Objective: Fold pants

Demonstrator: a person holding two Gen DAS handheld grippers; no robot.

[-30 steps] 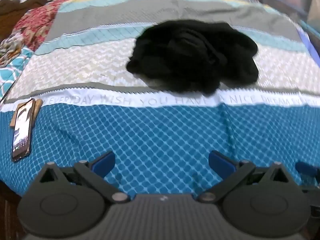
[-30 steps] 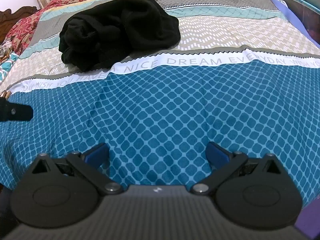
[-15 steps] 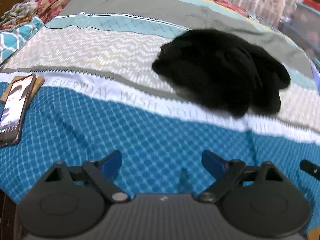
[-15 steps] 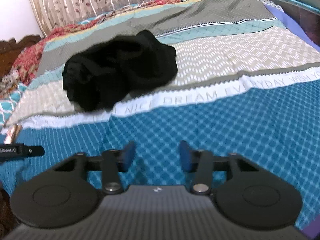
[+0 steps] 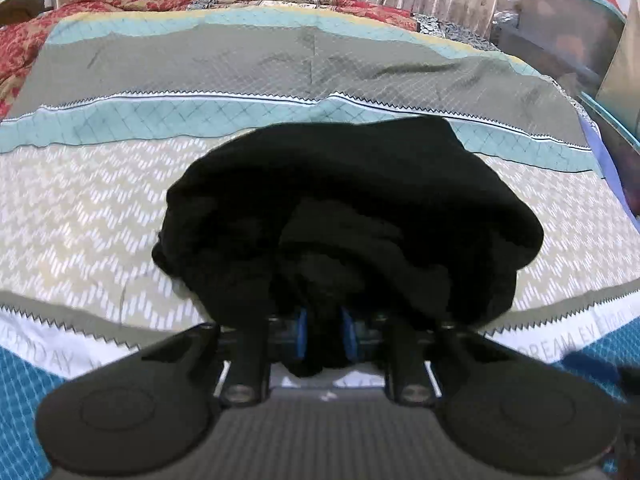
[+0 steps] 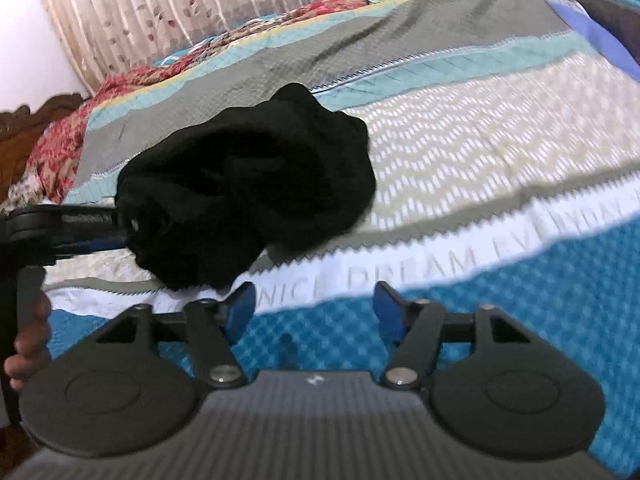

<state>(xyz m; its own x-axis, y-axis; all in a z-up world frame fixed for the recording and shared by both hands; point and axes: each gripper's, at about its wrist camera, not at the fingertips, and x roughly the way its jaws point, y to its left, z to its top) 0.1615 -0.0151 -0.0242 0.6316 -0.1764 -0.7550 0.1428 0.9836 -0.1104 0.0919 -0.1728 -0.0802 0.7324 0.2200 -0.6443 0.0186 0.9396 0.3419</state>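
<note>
The black pants (image 5: 348, 208) lie crumpled in a heap on the striped bedspread (image 5: 80, 208). My left gripper (image 5: 323, 338) is at the near edge of the heap, its blue pads close together with black cloth pinched between them. In the right wrist view the pants (image 6: 256, 188) lie left of centre, and the left gripper (image 6: 120, 228) enters the heap from the left. My right gripper (image 6: 314, 312) is open and empty above the blue patterned band, just short of the heap's near right edge.
The bedspread (image 6: 480, 152) has a white lettered band and a blue band at the front. A red patterned blanket (image 5: 24, 48) lies at the far left. Curtains (image 6: 160, 12) hang behind the bed. Storage boxes (image 5: 580, 40) stand at the right.
My left gripper has moved forward to the pants and shut on their near edge. My right gripper has moved closer to the heap and opened wider than half a second ago.
</note>
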